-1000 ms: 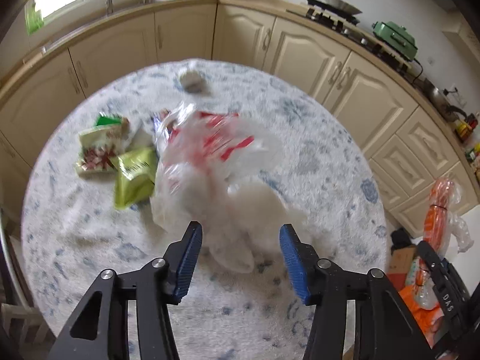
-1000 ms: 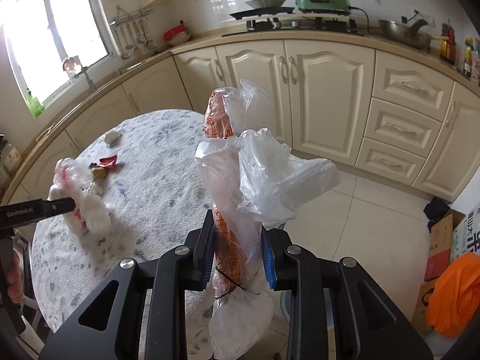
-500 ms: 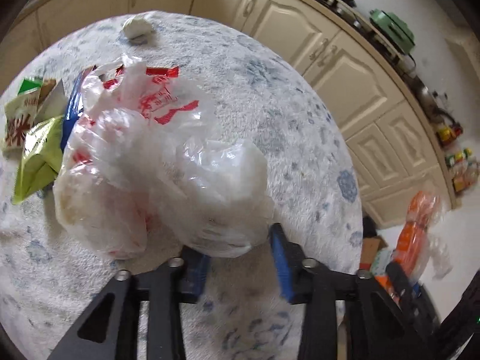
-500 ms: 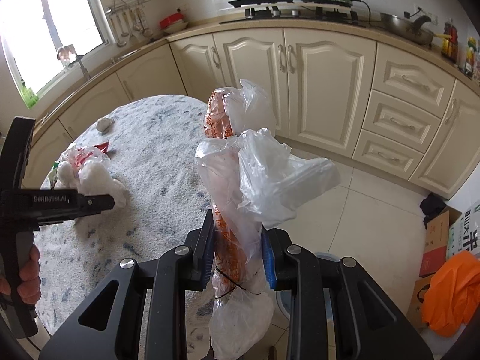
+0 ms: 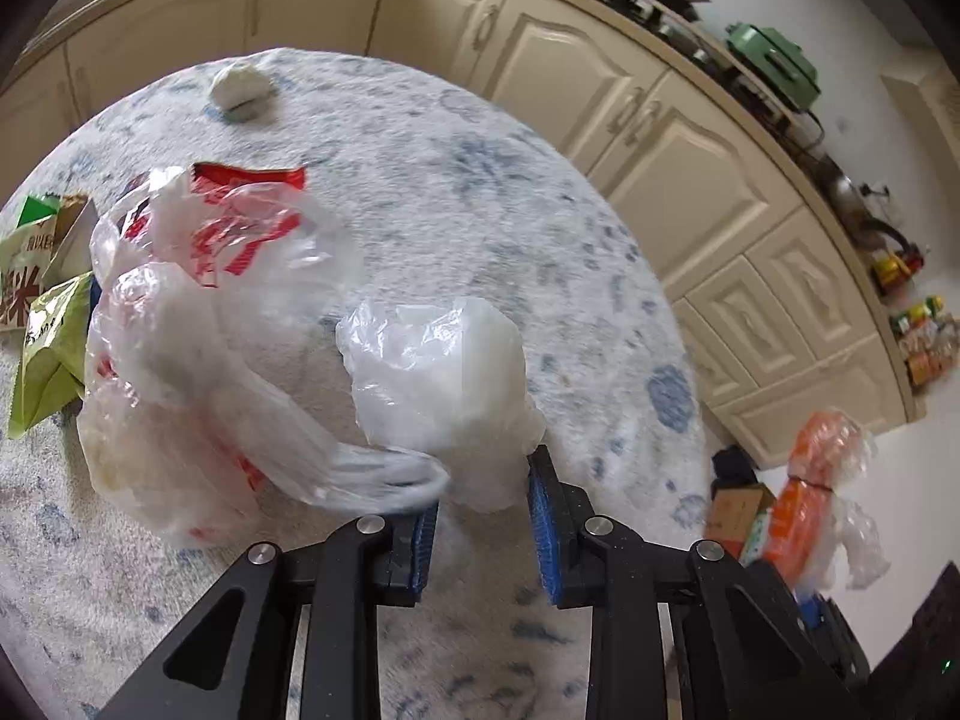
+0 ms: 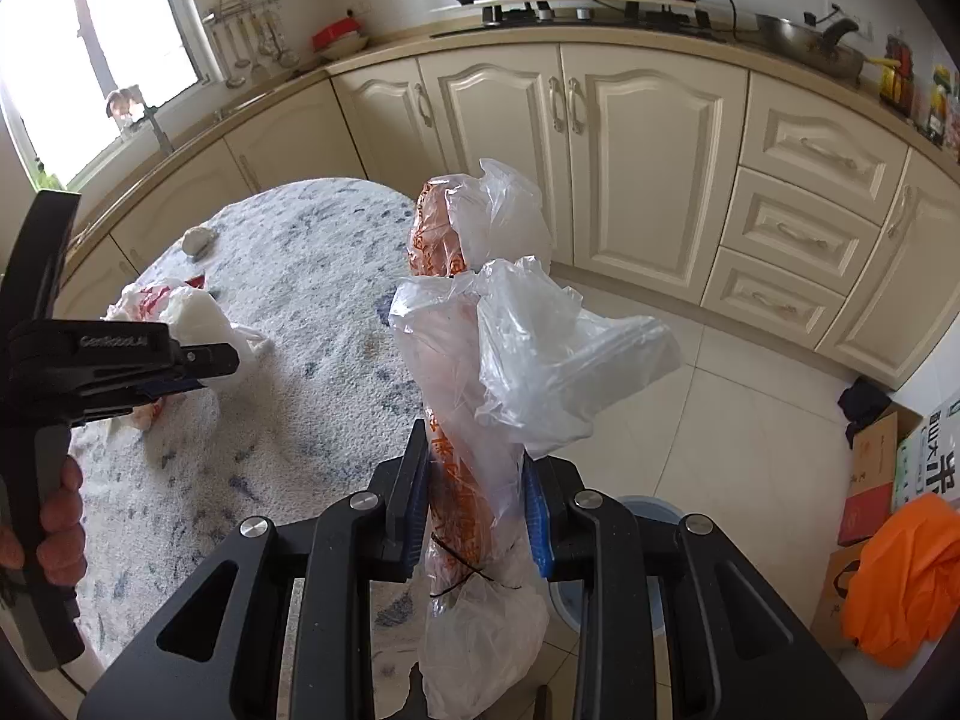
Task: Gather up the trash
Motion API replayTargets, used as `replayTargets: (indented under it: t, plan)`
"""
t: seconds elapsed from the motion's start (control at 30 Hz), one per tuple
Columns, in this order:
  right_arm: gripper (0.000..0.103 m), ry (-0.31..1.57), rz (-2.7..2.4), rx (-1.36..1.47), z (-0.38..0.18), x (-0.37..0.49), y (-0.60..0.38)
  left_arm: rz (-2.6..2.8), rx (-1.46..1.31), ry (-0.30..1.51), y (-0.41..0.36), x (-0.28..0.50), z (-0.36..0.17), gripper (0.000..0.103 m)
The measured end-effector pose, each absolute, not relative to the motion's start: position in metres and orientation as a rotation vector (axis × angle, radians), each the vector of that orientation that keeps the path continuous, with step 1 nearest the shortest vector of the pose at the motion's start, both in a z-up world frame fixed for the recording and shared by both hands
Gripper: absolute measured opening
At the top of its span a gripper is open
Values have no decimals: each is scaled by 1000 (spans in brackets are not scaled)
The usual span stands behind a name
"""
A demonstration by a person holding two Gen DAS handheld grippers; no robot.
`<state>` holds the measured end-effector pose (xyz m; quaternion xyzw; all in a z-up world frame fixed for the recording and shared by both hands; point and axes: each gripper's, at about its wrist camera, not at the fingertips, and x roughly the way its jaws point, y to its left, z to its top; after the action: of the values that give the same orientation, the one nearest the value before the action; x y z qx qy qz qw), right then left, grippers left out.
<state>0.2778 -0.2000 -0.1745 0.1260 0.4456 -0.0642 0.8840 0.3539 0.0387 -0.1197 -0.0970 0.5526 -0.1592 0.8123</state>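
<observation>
Kitchen, daylight.
Cream cabinets along curved counter; window left; pale tiled floor; round bench.

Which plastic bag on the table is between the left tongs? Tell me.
The plain white crumpled bag, between the left tongs; the red-printed bag lies beside it.

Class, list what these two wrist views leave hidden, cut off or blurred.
- Left wrist view: contents of the white plastic bag, hidden by crumpled film.
- Left wrist view: green snack packets, cut off by the left edge.
- Right wrist view: bin below, mostly hidden by the right gripper and its orange-and-clear bag bundle.
</observation>
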Motion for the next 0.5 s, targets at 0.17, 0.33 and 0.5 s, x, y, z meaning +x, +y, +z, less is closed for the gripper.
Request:
replayTargets:
  t: [0.17, 0.33, 0.5]
  plan:
    - [27, 900, -136, 273, -168, 271, -201, -403, -116, 1134, 20, 331, -99, 24]
    - [27, 869, -161, 277, -159, 256, -207, -423, 3, 1052, -5, 303, -80, 24]
    - [27, 848, -217, 291, -152, 237, -222, -471, 89, 1024, -37, 280, -73, 24]
